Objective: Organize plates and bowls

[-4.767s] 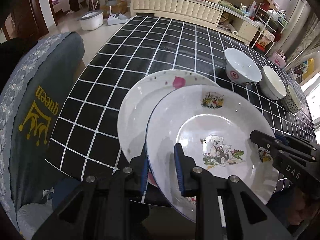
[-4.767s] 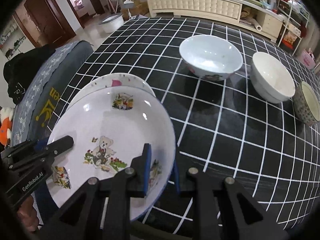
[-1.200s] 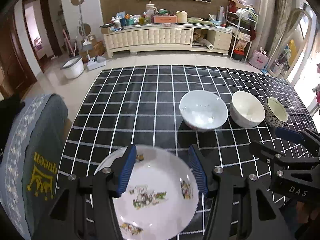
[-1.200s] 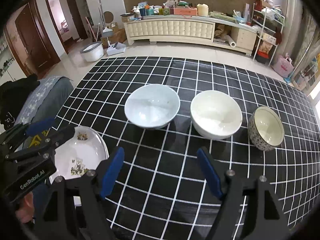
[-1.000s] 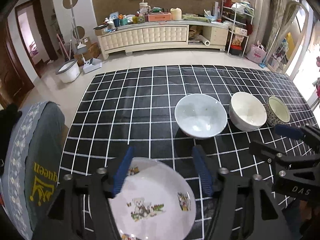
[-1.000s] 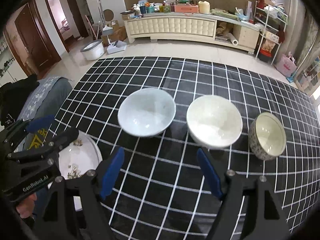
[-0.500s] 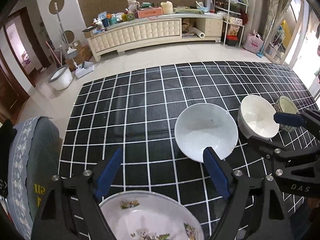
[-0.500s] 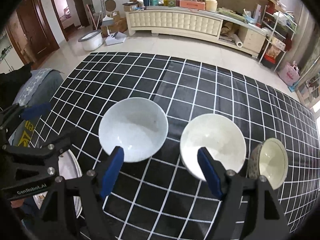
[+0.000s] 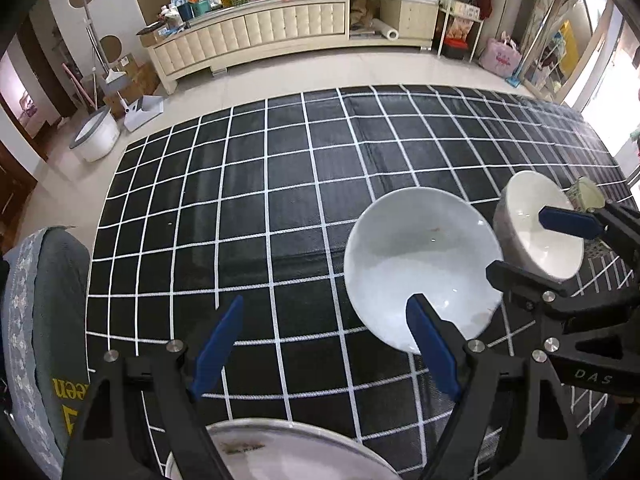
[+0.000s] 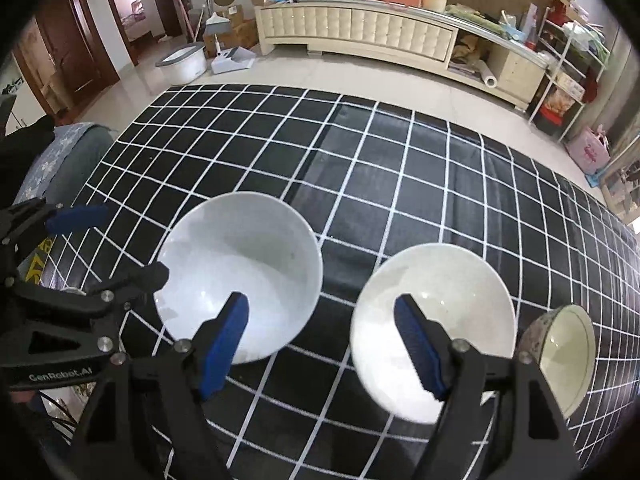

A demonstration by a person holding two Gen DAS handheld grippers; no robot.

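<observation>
Both grippers have advanced from the plate [image 9: 280,456] toward the large white bowl [image 10: 240,272], which sits upright, mouth up. Right of it stand the cream bowl [image 10: 432,332] and patterned bowl [image 10: 568,356]. Left gripper [image 9: 326,344] and right gripper [image 10: 322,340] hover level, jaws spread, empty.

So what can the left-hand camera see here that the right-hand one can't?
Only the left wrist view shows the plate clearly, at its bottom edge between the open left gripper fingers; the right view catches at most a sliver. Only the right wrist view shows the small patterned bowl whole, and the right gripper hanging open between the two white bowls. Both share the large bowl, the cream bowl beside it, and the black checked tablecloth.
</observation>
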